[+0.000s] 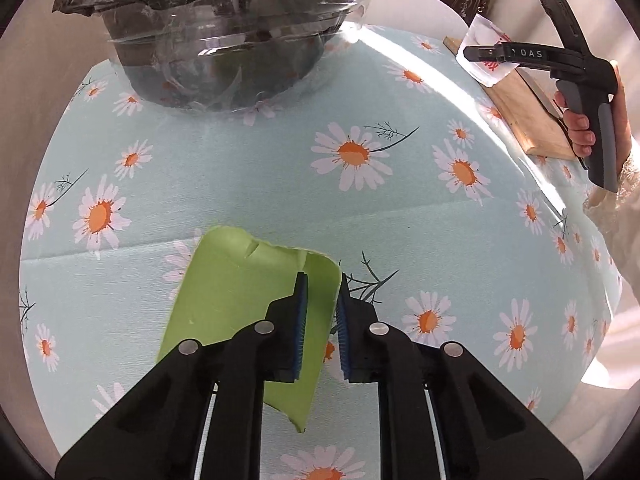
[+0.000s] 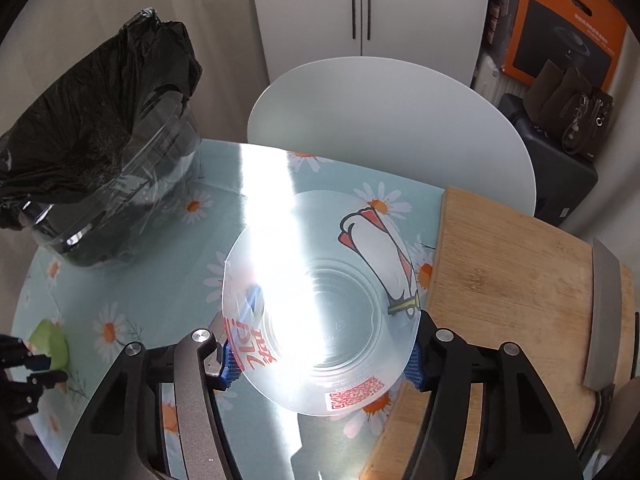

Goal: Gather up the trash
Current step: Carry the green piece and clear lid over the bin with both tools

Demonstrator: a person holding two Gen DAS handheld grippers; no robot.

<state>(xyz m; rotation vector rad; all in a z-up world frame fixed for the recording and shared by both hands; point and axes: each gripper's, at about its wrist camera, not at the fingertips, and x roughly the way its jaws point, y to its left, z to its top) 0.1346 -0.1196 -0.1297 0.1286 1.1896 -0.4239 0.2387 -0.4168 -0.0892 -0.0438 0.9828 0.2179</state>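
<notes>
My left gripper [image 1: 323, 316] is shut on the right edge of a torn green paper scrap [image 1: 236, 304], just above the daisy tablecloth [image 1: 248, 184]. My right gripper [image 2: 320, 360] is shut on a clear plastic cup [image 2: 320, 300] with red print, its mouth facing the camera. In the left wrist view the right gripper [image 1: 476, 54] holds the cup [image 1: 486, 46] over the board at the far right. A clear bin lined with a black trash bag [image 1: 224, 28] stands at the table's far side; it also shows in the right wrist view [image 2: 100, 152].
A wooden cutting board [image 2: 516, 300] lies at the right with a cleaver [image 2: 604, 312] on it. A white chair back [image 2: 392, 128] stands behind the table. Boxes and a dark bag [image 2: 568, 92] sit beyond.
</notes>
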